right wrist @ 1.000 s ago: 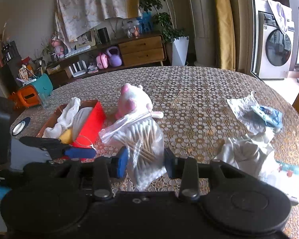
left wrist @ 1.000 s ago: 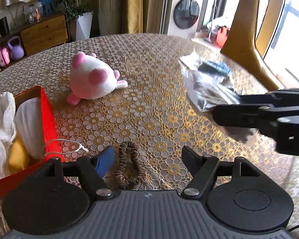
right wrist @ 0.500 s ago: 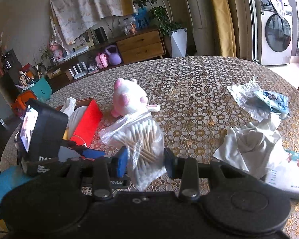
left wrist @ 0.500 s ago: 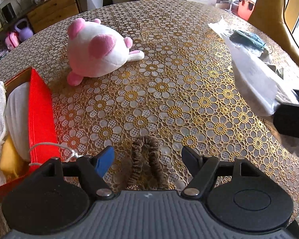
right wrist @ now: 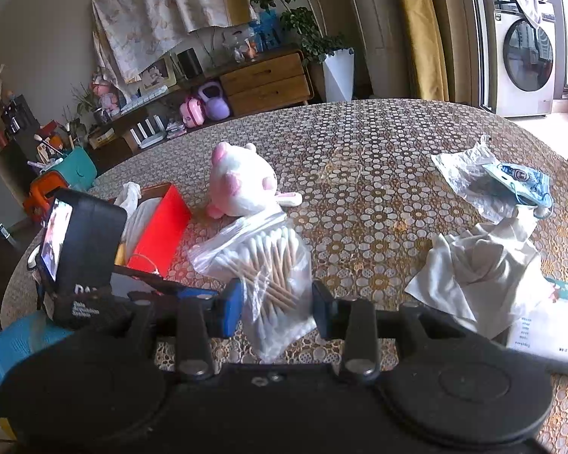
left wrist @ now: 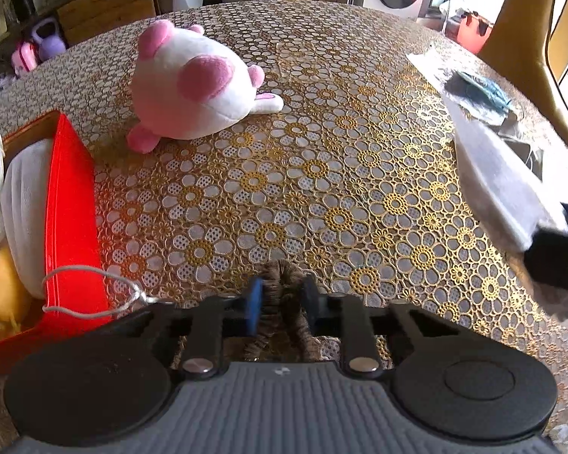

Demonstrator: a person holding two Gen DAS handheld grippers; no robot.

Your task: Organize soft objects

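Observation:
A brown scrunchie [left wrist: 284, 274] lies on the lace tablecloth right under my left gripper [left wrist: 282, 300]. The jaws are closing, and both pads squeeze the scrunchie between them. My right gripper [right wrist: 278, 308] is shut on a clear bag of cotton swabs [right wrist: 261, 261], held above the table. The same bag [left wrist: 500, 185] shows at the right of the left wrist view. A pink and white plush toy [left wrist: 193, 87] lies further back. At the left a red box [left wrist: 70, 208] holds white cloths and something yellow.
A crumpled white cloth [right wrist: 481, 265], a wrapped face mask [right wrist: 511, 185] and a white packet [right wrist: 549, 325] lie on the table's right side. A yellow chair [left wrist: 518, 34] stands behind that edge. A looped string [left wrist: 94, 291] hangs off the red box's near corner.
My left gripper came down over the scrunchie and its wide-open jaws closed in on it. The right gripper kept its hold on the swab bag and hardly moved.

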